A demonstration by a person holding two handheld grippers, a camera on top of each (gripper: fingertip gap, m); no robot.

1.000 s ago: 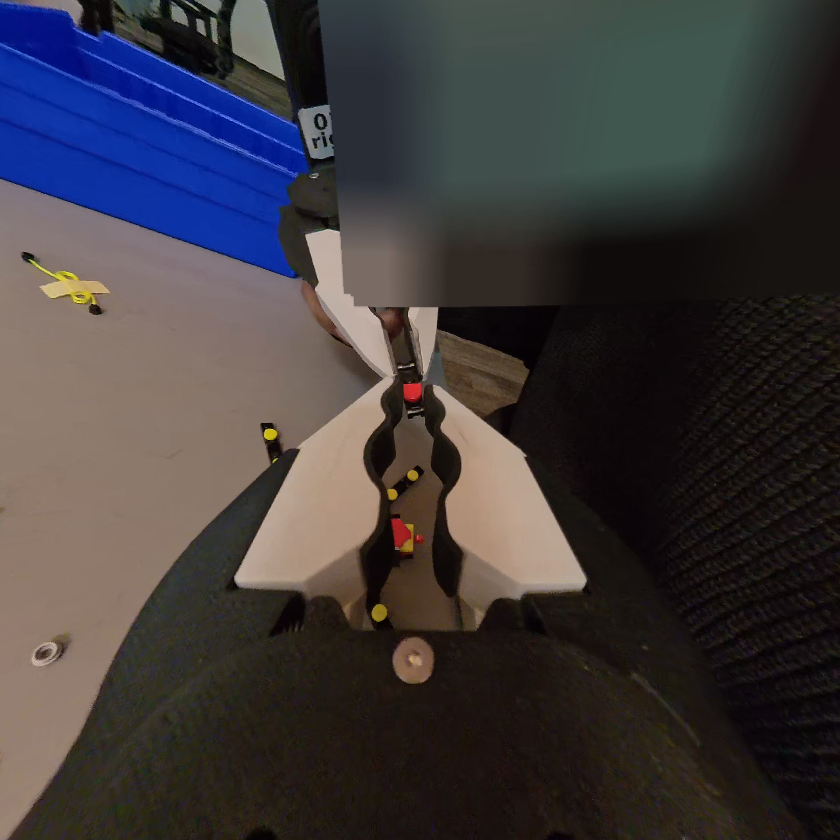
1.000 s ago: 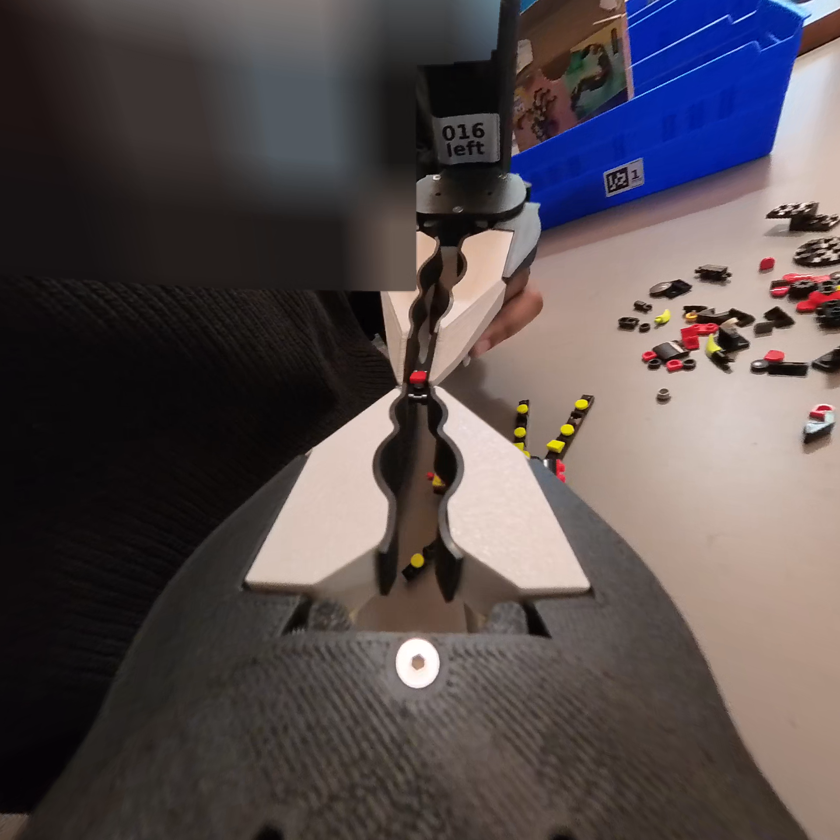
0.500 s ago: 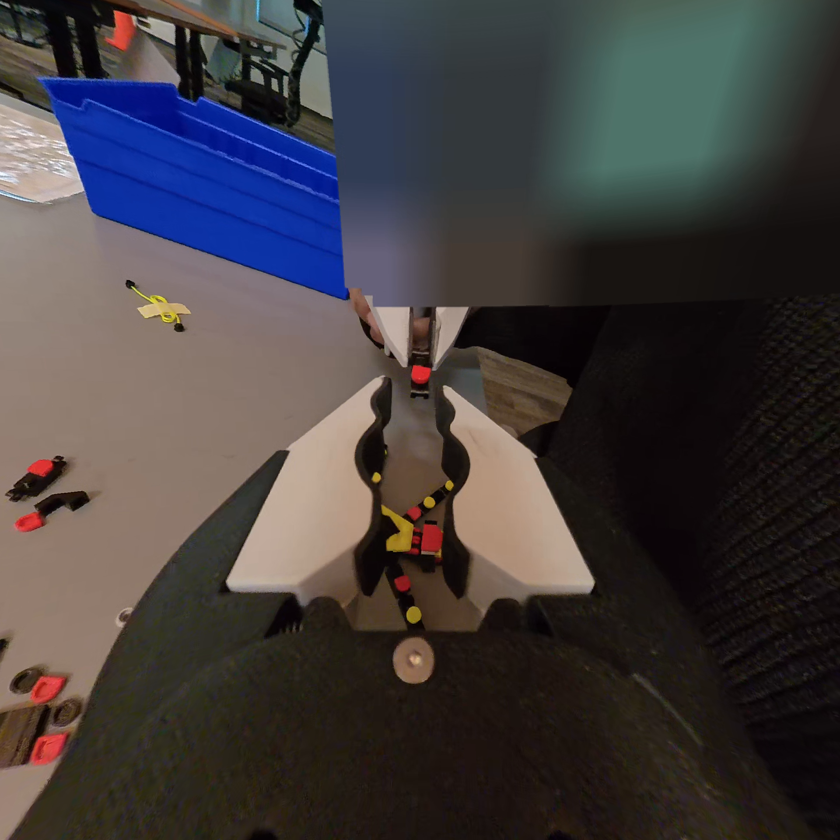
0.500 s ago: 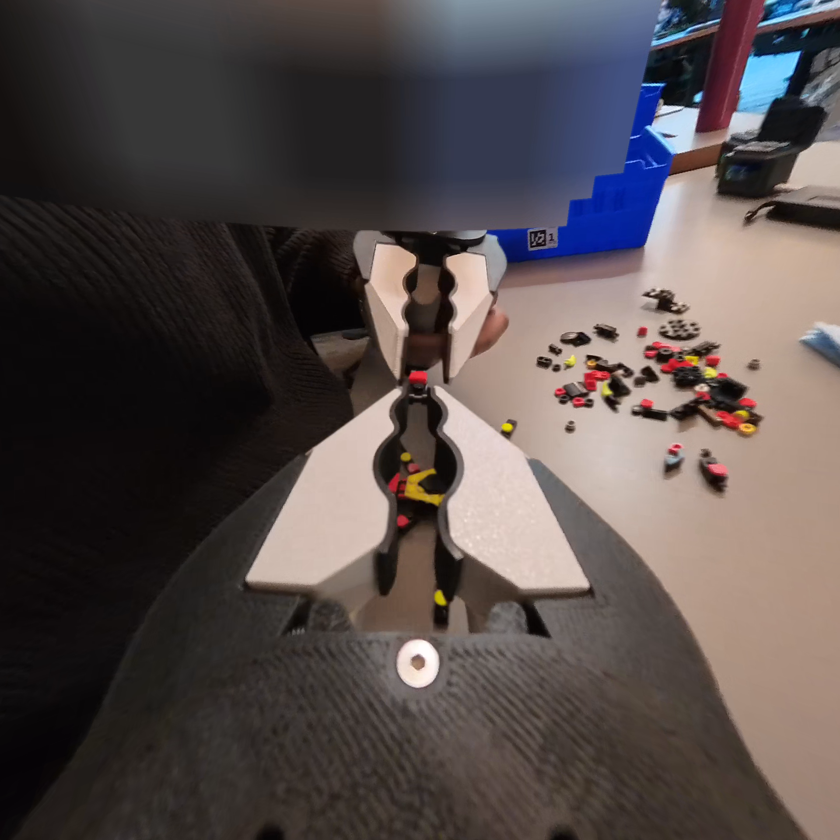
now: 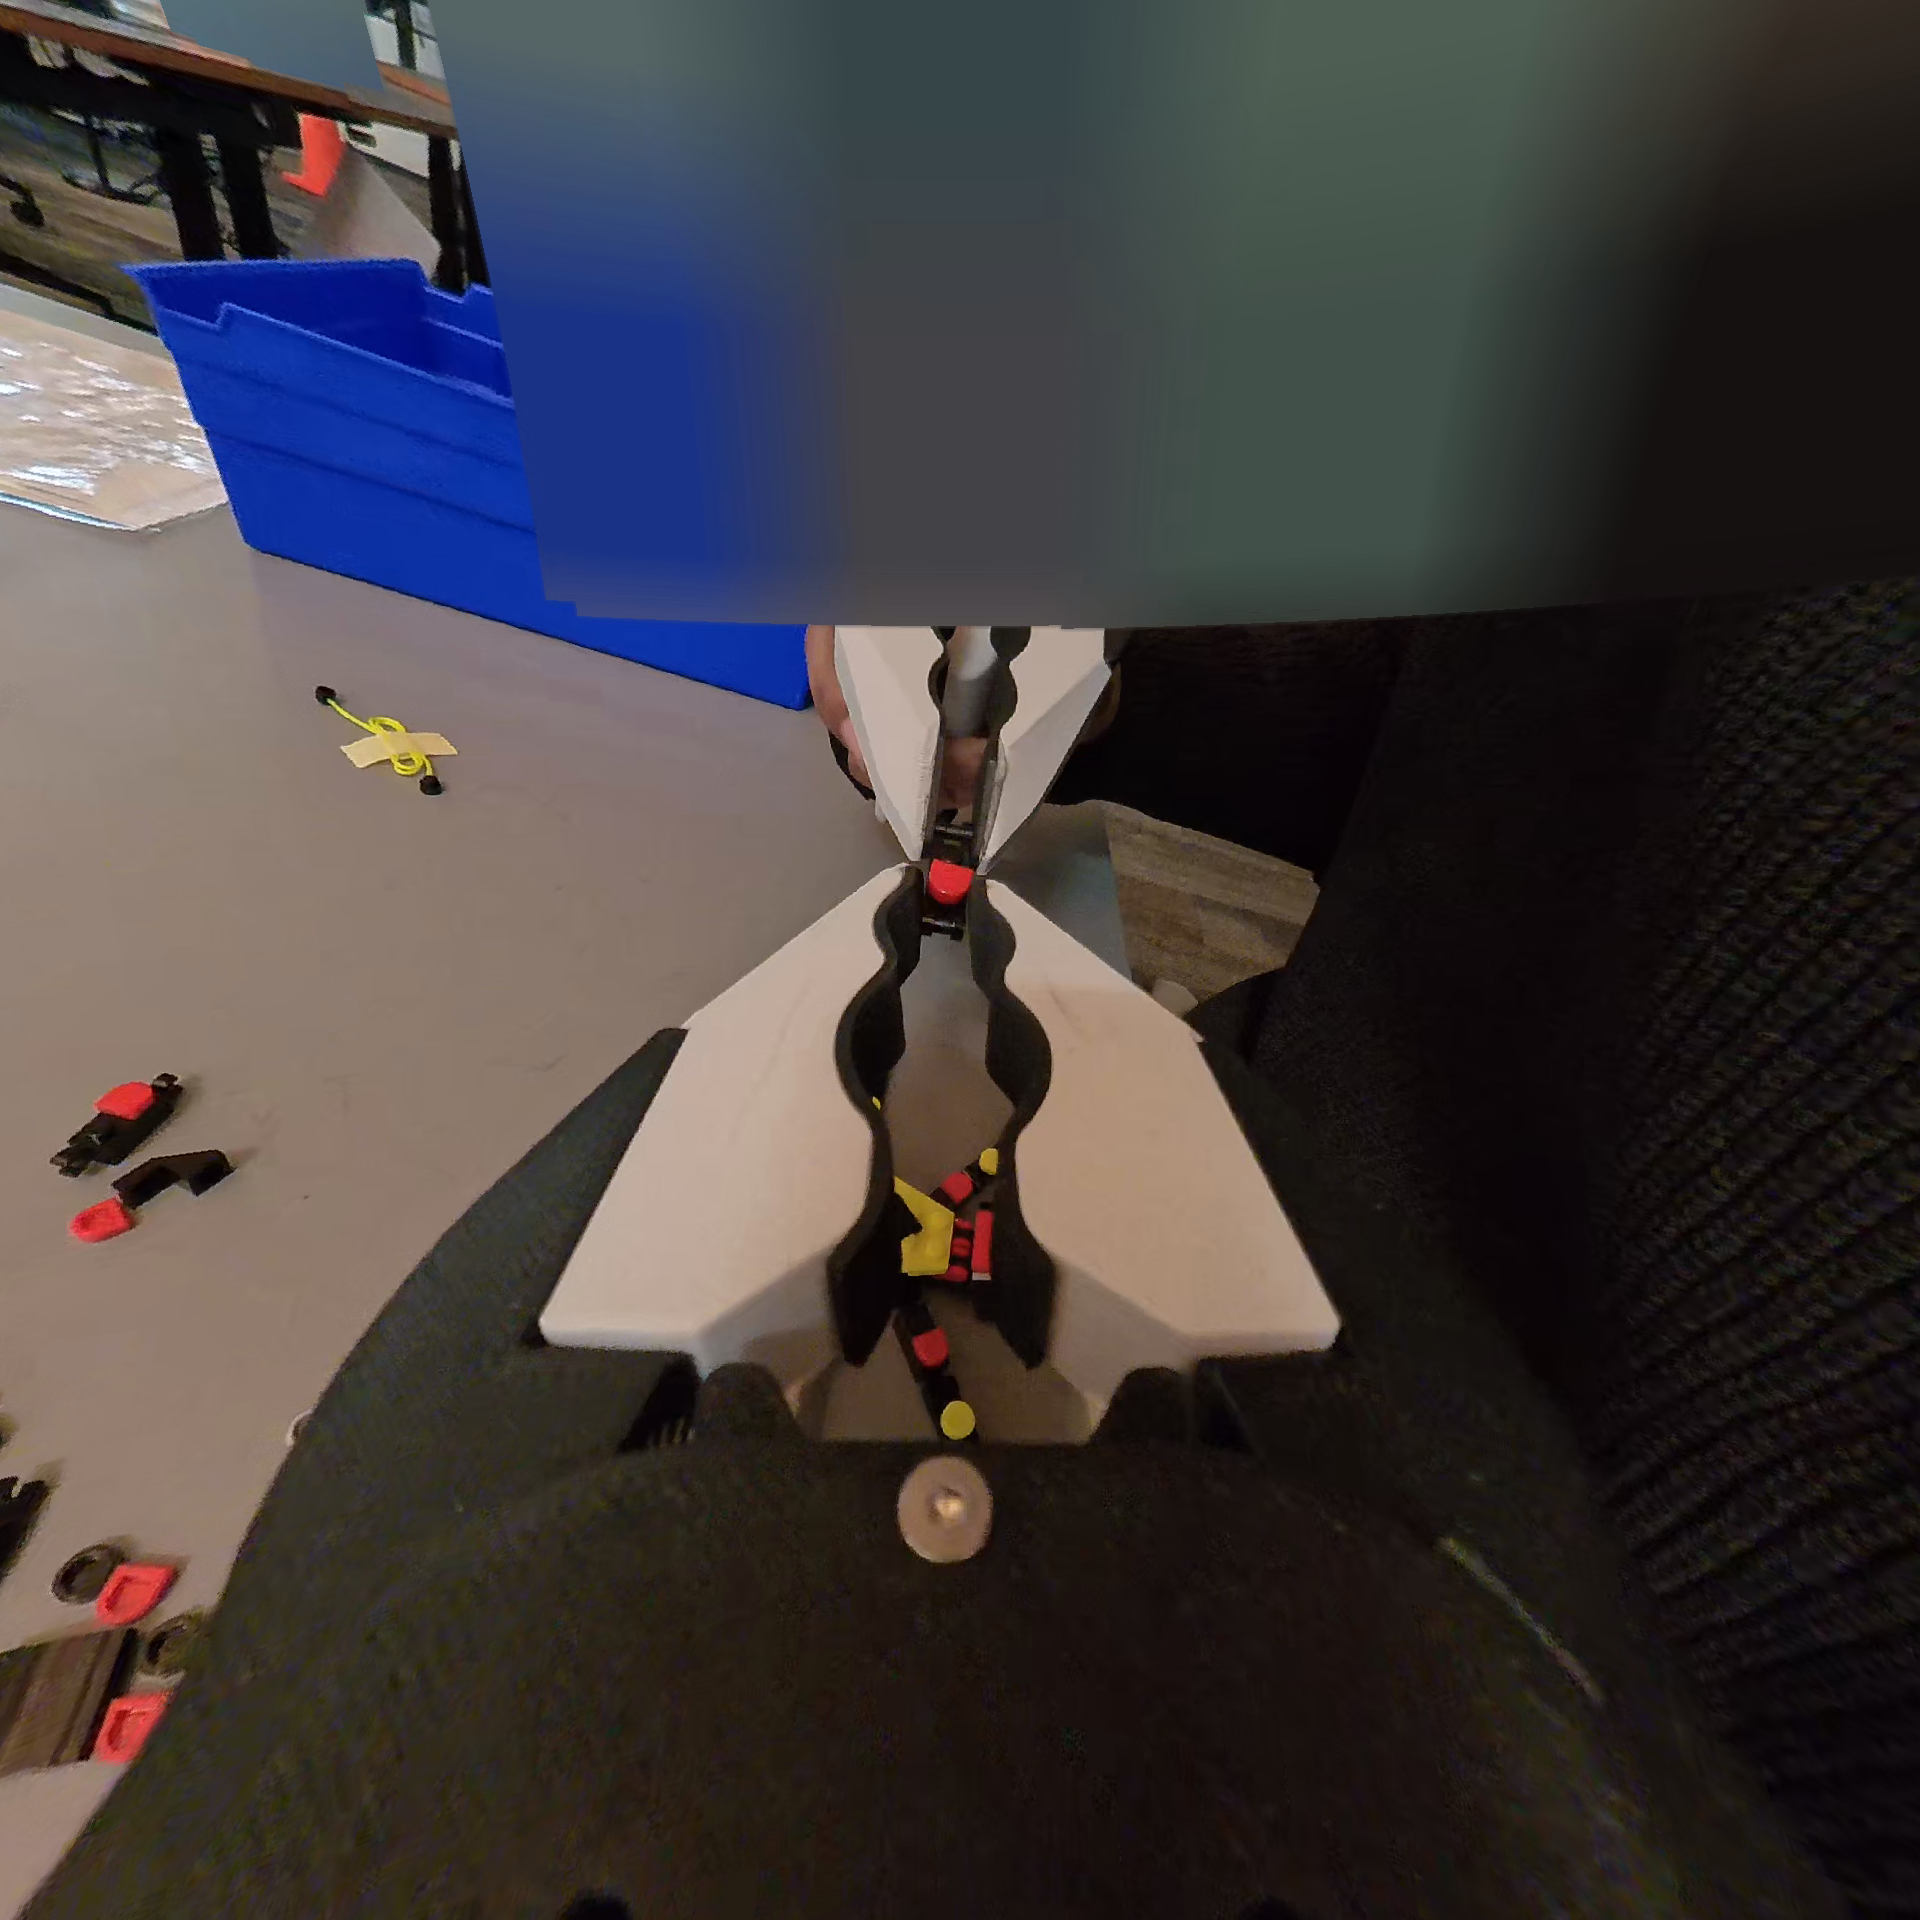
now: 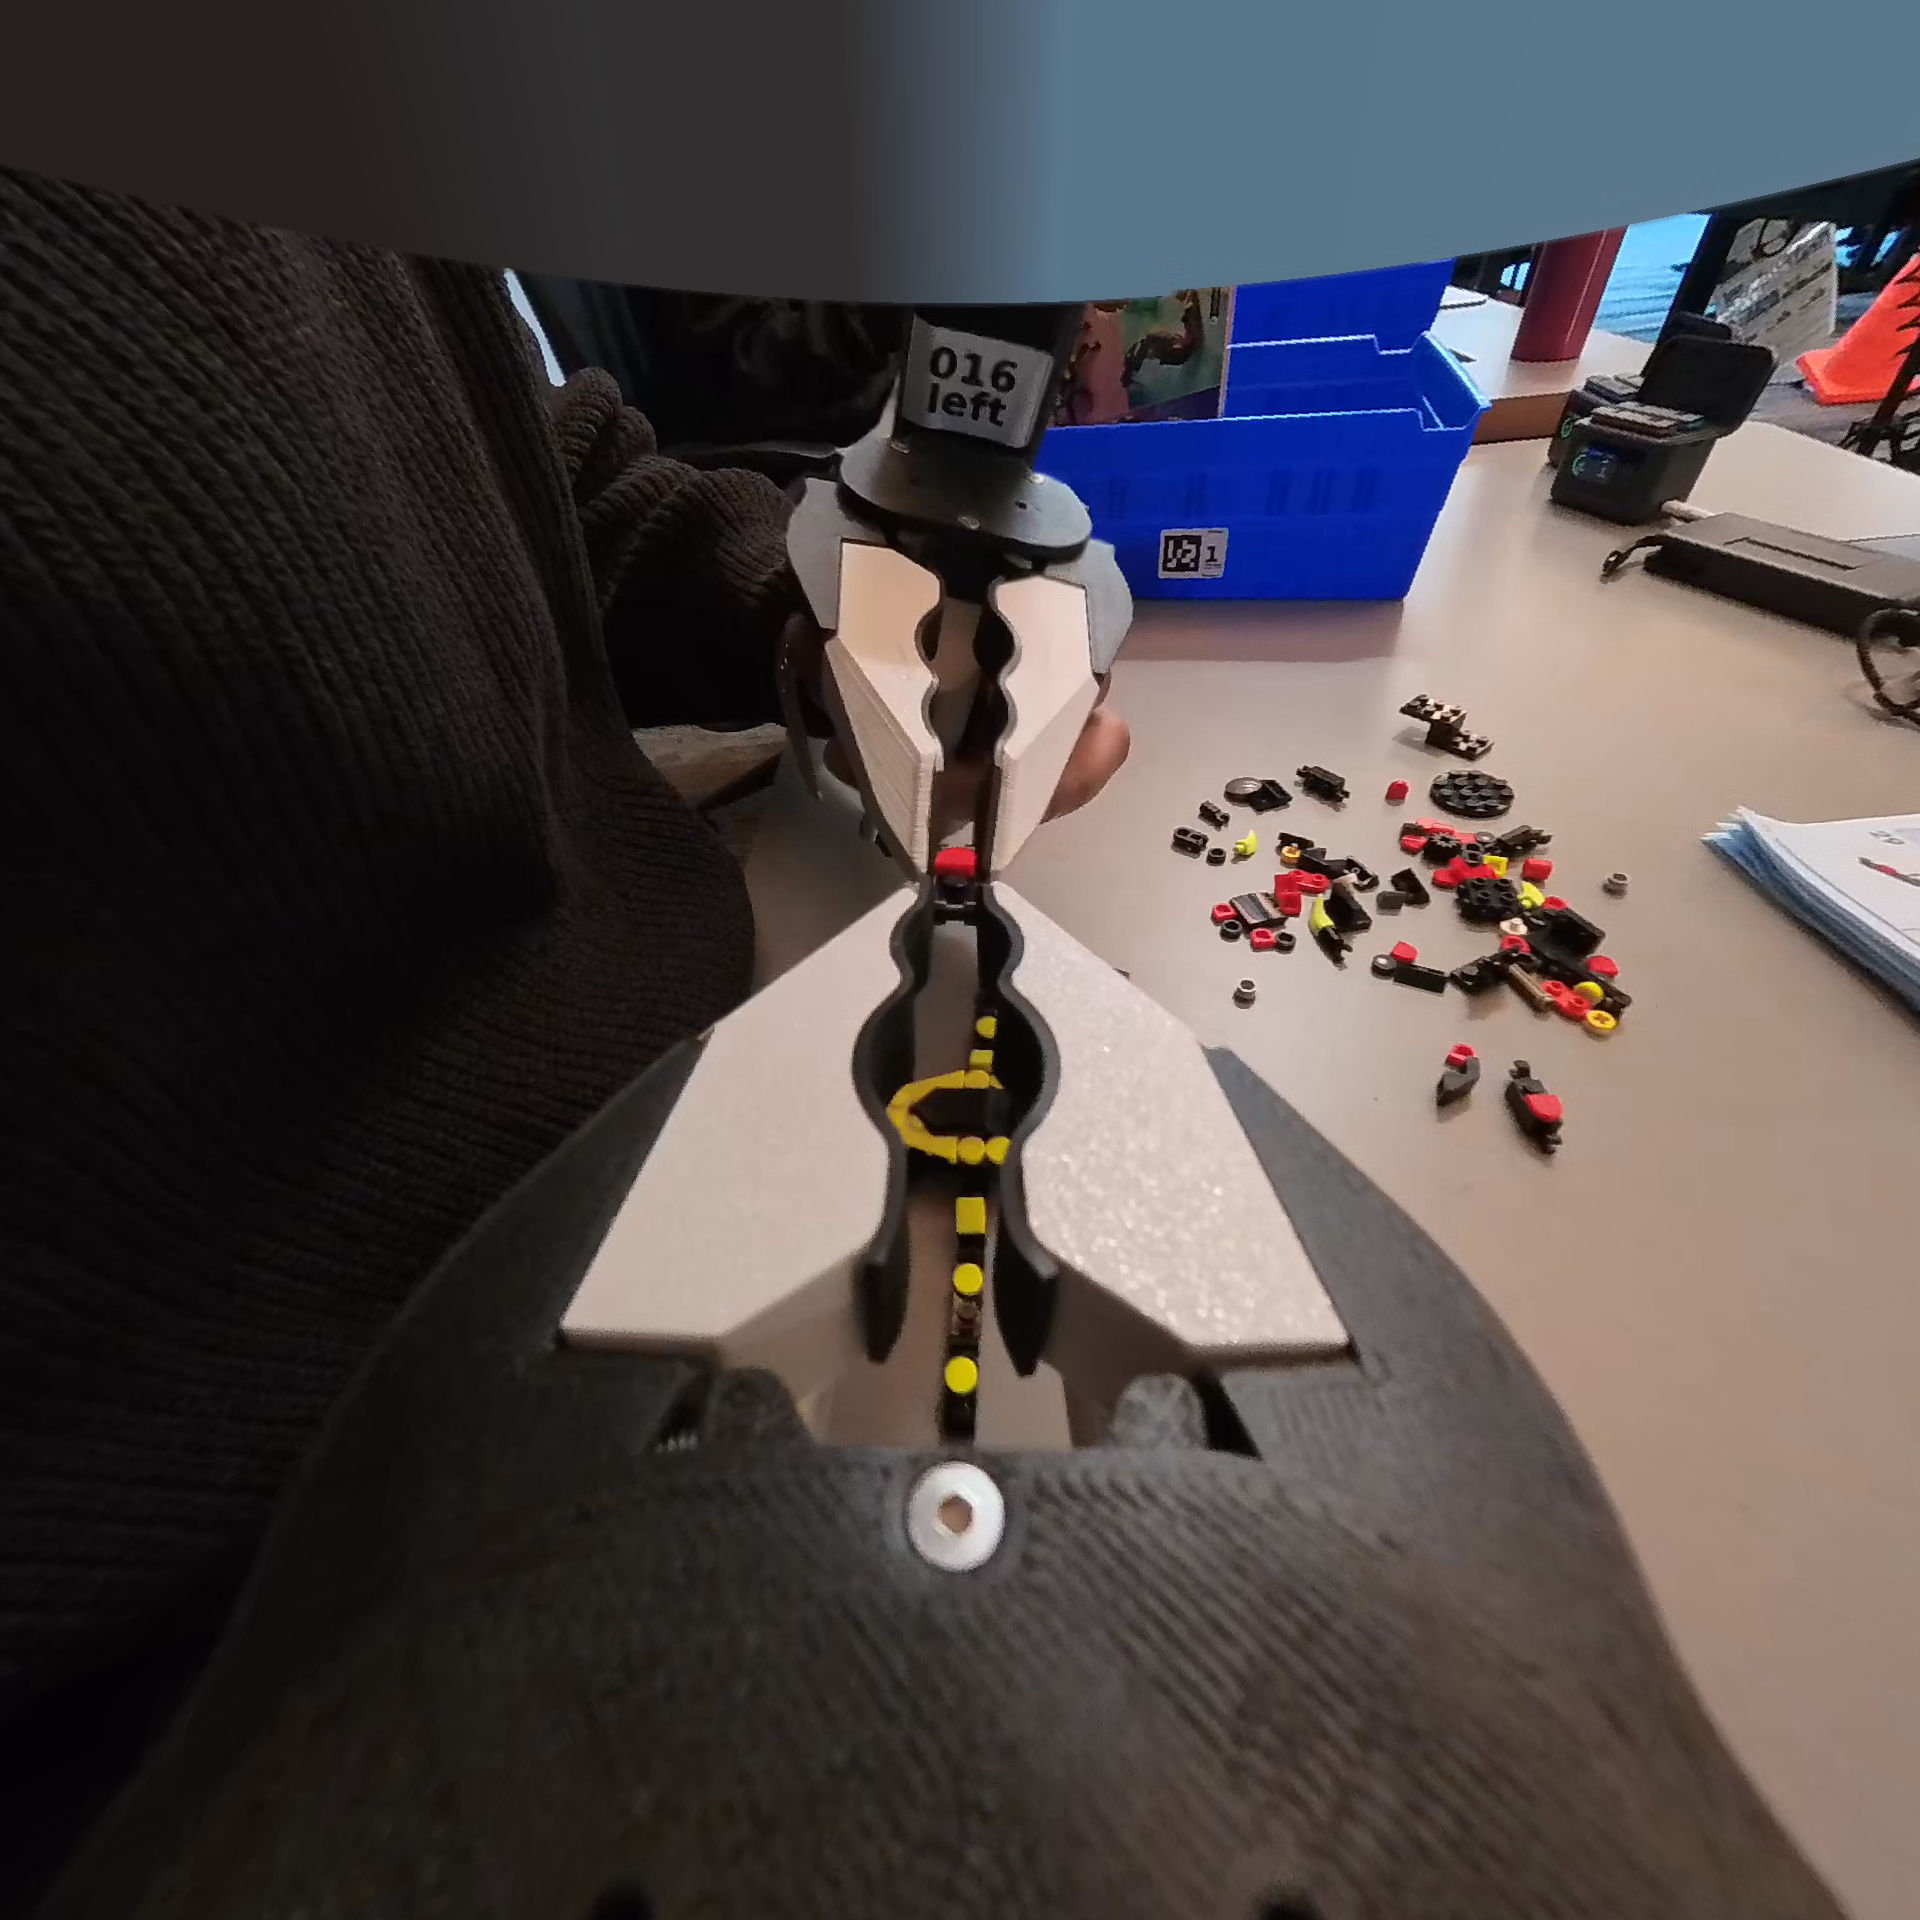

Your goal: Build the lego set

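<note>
In the left wrist view the left gripper point(image 5: 943, 914) fills the lower centre, tip to tip with the right gripper point(image 5: 951, 847) just above it; a small brick piece point(image 5: 948, 885) sits between the two tips. On the counter point(image 5: 520, 935), a storage bin point(image 5: 353, 416) stands at upper left, a taped cord point(image 5: 393, 740) lies in front of it, and loose bricks point(image 5: 125, 1143) lie at the left edge. A partly built model point(image 5: 945, 1236) lies below, seen through the gap. In the right wrist view a brick pile point(image 6: 1455, 904) spreads at centre right, a paper booklet point(image 6: 1829, 894) beyond it at the right edge, and a bin point(image 6: 1299, 488) behind.
</note>
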